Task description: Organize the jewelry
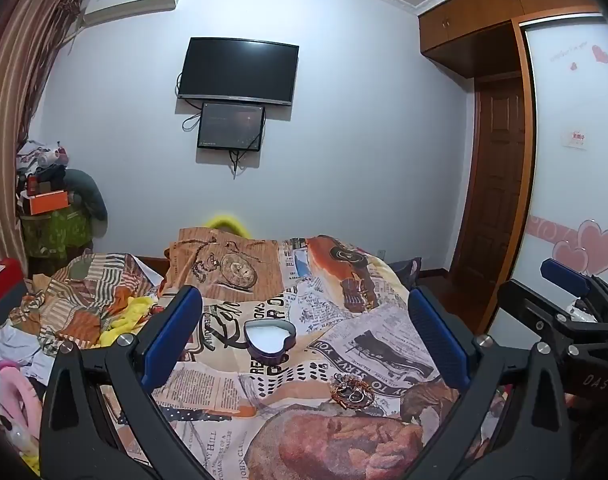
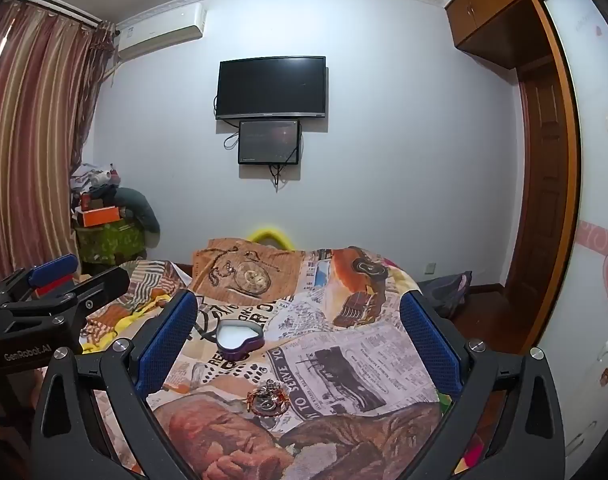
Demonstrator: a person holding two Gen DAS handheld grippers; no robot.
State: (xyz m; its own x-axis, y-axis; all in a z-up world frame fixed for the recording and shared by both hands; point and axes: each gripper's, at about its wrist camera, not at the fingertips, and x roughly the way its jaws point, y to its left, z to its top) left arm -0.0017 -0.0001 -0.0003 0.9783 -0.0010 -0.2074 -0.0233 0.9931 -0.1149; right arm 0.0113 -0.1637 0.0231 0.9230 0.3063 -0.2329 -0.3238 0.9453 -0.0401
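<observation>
On the bed, your jewelry pile [image 2: 269, 396] lies ahead between the gaping right tongs [image 2: 298, 340]; left tongs [image 1: 304, 336], equally agape, sit farther off.

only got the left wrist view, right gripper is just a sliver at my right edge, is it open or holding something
observer: the right gripper is open, its blue pads wide apart and nothing between them.
operator: where's the stuff to sort, relative to it
observer: in the right wrist view, the tangled gold and silver jewelry pile lies about centred between its fingers, on the newspaper-print bedspread.
operator: and the box
observer: the purple heart-shaped tin, with no lid on it, sits beyond the pile, slightly to its left and not touching it.
</observation>
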